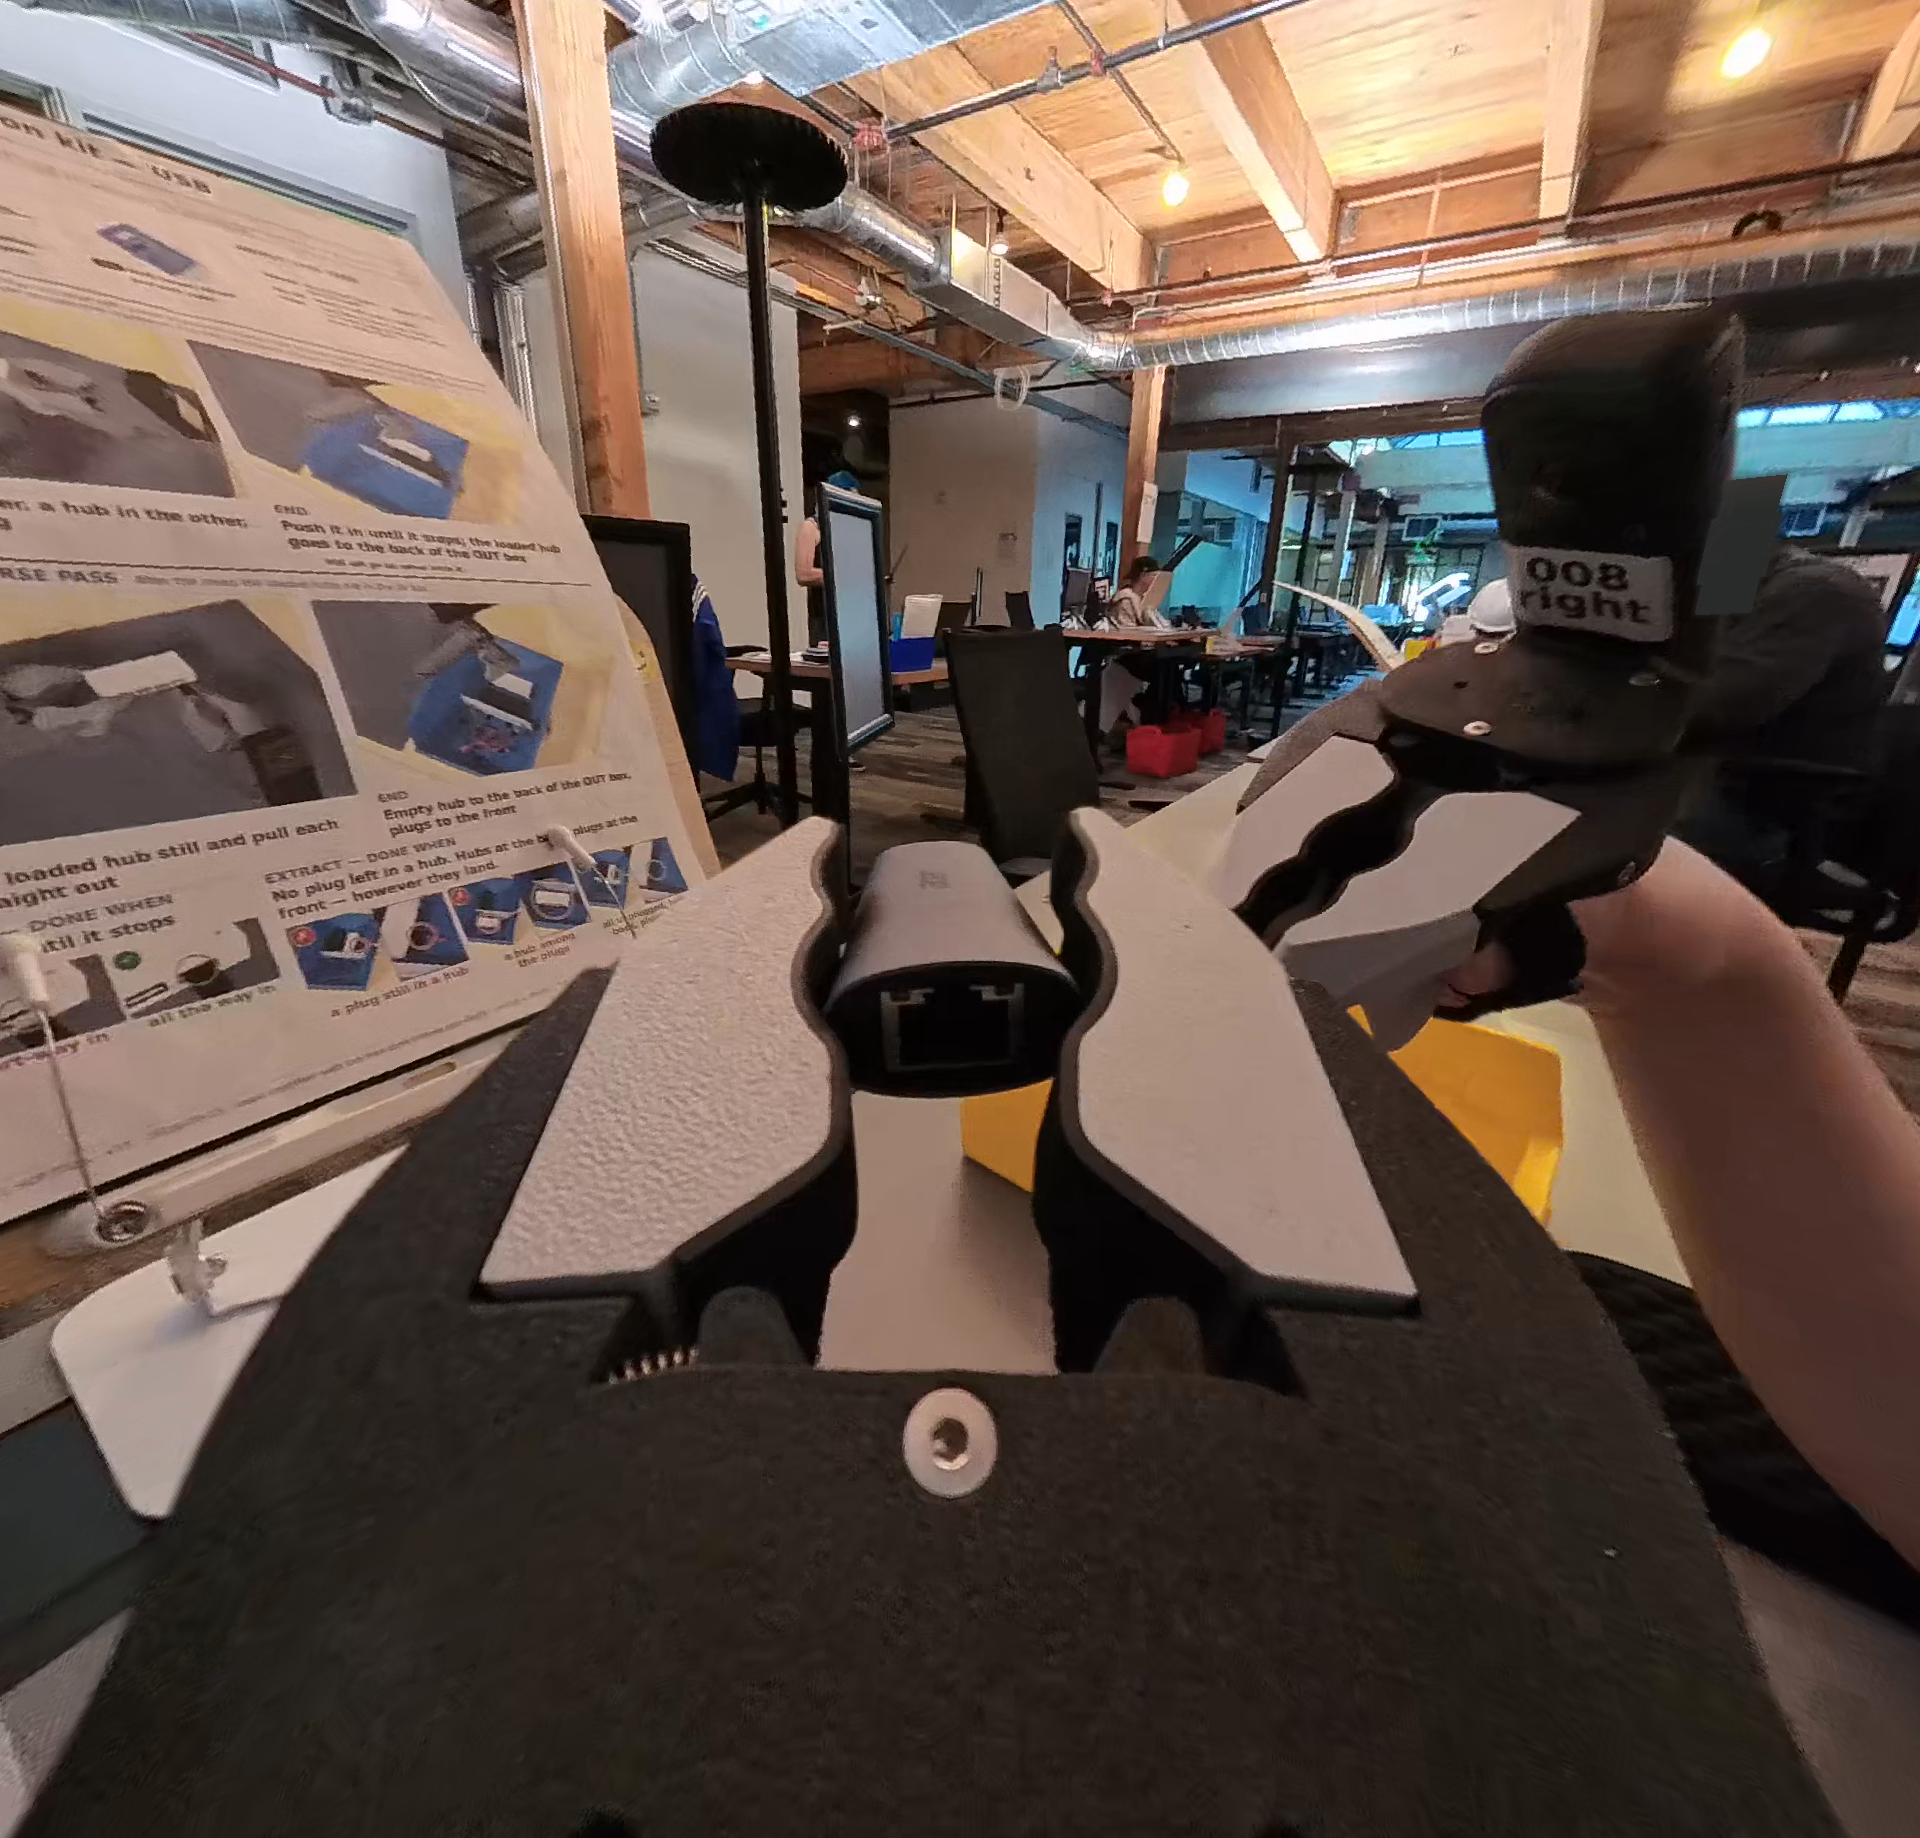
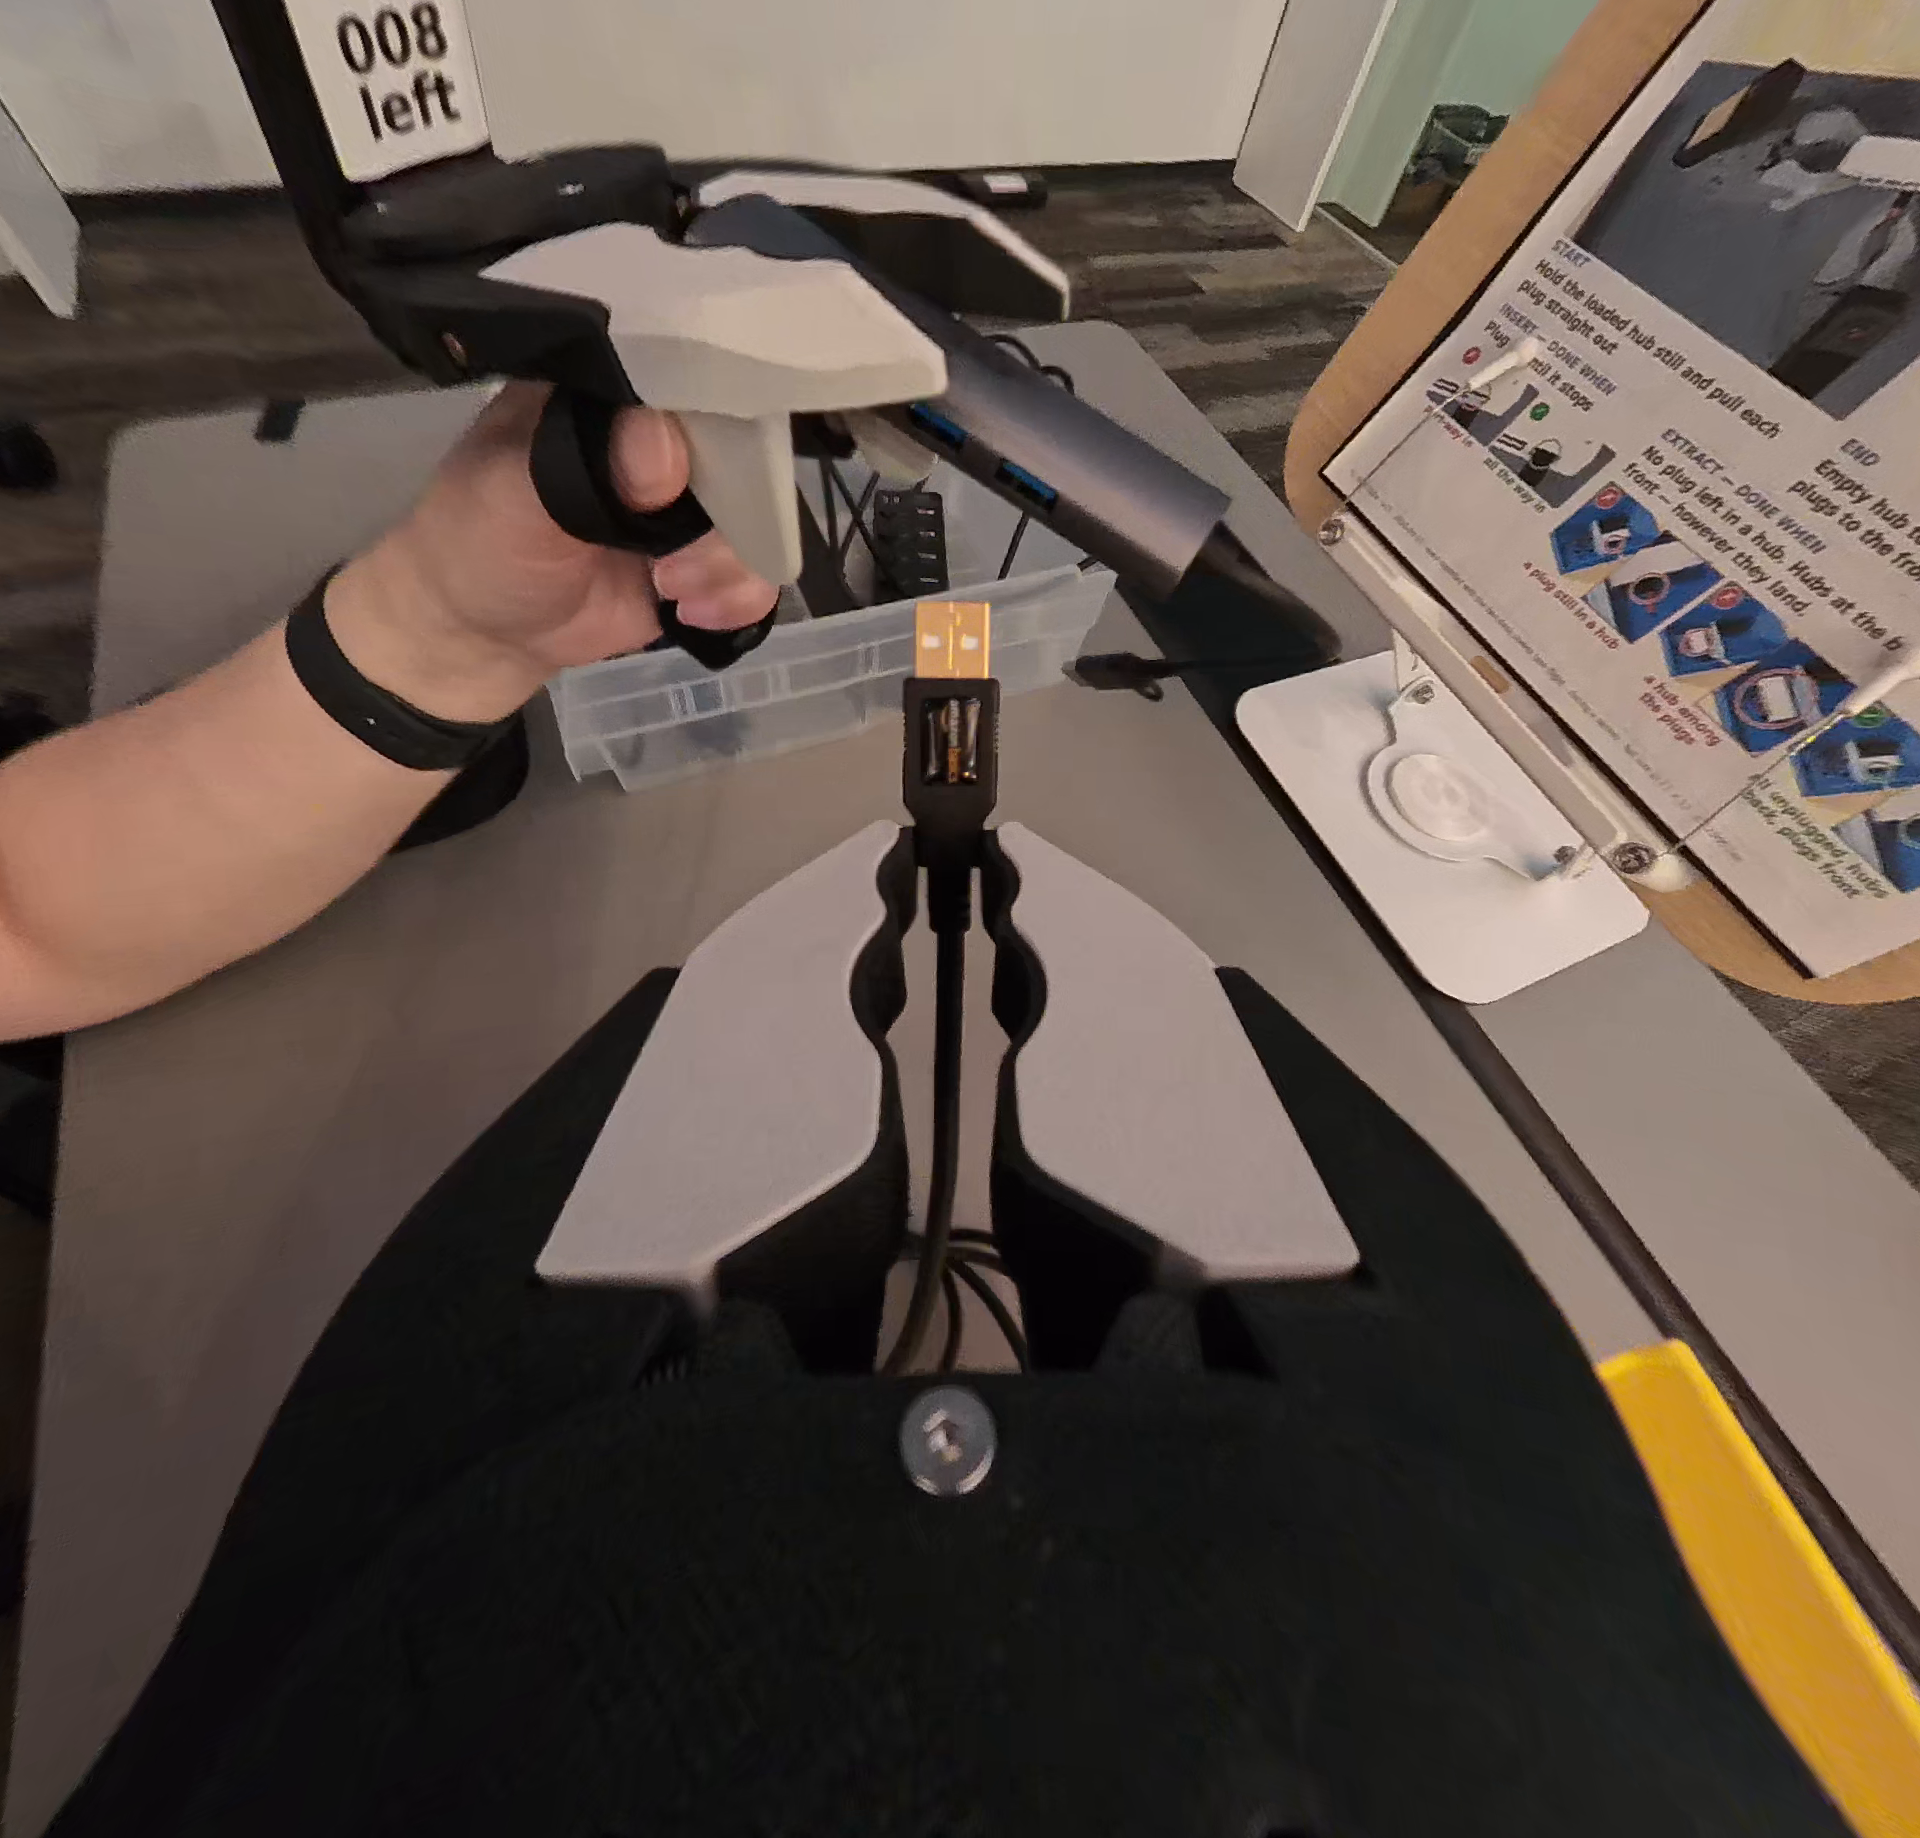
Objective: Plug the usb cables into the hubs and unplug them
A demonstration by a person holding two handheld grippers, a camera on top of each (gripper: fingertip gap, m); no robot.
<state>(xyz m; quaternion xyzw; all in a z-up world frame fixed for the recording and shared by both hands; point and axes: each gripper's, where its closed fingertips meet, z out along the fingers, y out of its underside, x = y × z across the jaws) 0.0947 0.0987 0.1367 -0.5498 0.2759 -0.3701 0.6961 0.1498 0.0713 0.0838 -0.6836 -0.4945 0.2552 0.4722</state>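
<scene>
From my right wrist camera the grey table [image 2: 312,957] fills most of the view, and I place everything else against it. At its far right edge a printed instruction sheet [image 2: 1704,458] with photos and lines of text stands tilted on a wooden board, propped on a white stand [image 2: 1444,812]; I leave its wording aside. Toward the table's far side sits a clear plastic bin [image 2: 831,676] with dark cables inside, and a yellow bin [image 2: 1766,1580] pokes in at the near right edge. Above the table, over the clear bin, my left gripper [image 2: 997,323] is held level by a hand [image 2: 540,552] wearing a black wristband, fingers through the trigger loops; a white tag with printed characters is on its body. Its jaws are clamped on a slim grey usb hub [image 2: 1091,448], which slants down to the right with blue ports on its side; in the left wrist view the hub [image 1: 951,967] sits squeezed between the fingers, a square socket at its near end facing the camera and a small mark on top I cannot read. My right gripper [image 2: 948,843] is nearly closed, pinching the black usb cable [image 2: 948,1061] just behind its plug [image 2: 951,697], whose gold tip points up at the hub without touching it; a small logo on the plug is too fine to read.
</scene>
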